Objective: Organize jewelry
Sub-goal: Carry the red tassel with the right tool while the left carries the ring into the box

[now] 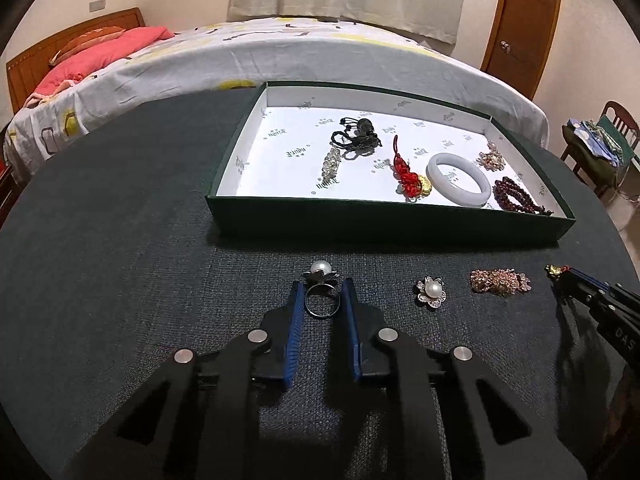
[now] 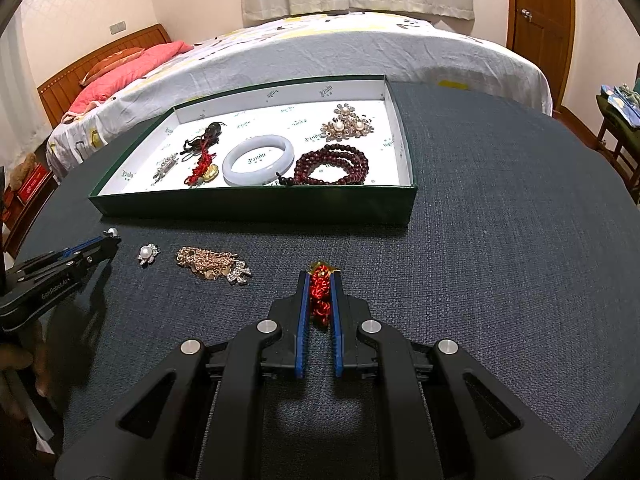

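A pearl ring [image 1: 321,292] lies on the dark table between the fingers of my left gripper [image 1: 321,295]; the blue pads touch the band's sides. My right gripper [image 2: 320,286] is shut on a red knotted charm [image 2: 320,290] with a gold tip, low on the table. A pearl flower brooch [image 1: 430,291] and a gold chain pile [image 1: 500,281] lie between the grippers. The green tray [image 1: 384,220] behind holds a white bangle [image 1: 458,179], dark red beads [image 2: 334,166], a red charm [image 1: 406,174], a black cord piece [image 1: 358,136], a crystal clip [image 1: 331,162] and a pearl brooch [image 2: 348,124].
The round table [image 2: 500,240] has bare cloth to the right of the tray. A bed [image 2: 320,52] stands behind the table, a chair [image 1: 612,136] with clothes at the right. A hand [image 2: 16,364] holds the left gripper [image 2: 100,246].
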A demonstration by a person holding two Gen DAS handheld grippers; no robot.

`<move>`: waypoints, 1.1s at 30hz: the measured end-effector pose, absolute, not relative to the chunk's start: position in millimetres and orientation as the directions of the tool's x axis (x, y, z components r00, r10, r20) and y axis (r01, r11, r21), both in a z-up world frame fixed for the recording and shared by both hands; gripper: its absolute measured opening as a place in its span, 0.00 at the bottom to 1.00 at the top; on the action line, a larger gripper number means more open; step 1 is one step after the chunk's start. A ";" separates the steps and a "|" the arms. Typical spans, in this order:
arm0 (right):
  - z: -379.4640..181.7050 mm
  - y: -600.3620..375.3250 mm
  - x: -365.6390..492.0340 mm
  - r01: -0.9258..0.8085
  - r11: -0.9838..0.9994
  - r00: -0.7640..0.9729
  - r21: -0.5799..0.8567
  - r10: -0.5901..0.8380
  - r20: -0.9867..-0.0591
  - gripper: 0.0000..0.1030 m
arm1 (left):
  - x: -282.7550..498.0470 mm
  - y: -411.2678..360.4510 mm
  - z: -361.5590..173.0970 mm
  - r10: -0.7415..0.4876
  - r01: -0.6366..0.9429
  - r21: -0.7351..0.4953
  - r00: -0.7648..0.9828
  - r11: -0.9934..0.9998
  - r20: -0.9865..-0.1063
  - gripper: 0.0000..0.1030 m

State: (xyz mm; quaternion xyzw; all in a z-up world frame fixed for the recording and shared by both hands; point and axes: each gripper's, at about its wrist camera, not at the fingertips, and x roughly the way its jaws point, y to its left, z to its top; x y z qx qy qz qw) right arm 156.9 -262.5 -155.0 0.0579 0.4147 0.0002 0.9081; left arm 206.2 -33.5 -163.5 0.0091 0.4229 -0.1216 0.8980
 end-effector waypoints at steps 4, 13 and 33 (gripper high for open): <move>-154.7 -262.5 156.9 0.049 0.993 0.657 0.105 0.048 -0.753 0.10 | 205.9 -33.1 -163.3 -0.222 0.230 -0.097 0.612 0.968 -0.759 0.19; -149.8 -261.6 154.5 0.050 0.993 0.676 0.103 0.042 -0.735 0.09 | 202.3 -32.9 -157.0 -0.225 0.228 -0.099 0.634 0.969 -0.740 0.19; -107.7 -254.4 141.3 0.018 0.996 0.766 0.090 0.044 -0.642 0.09 | 194.1 -33.3 -116.6 -0.263 0.246 -0.121 0.702 0.962 -0.661 0.19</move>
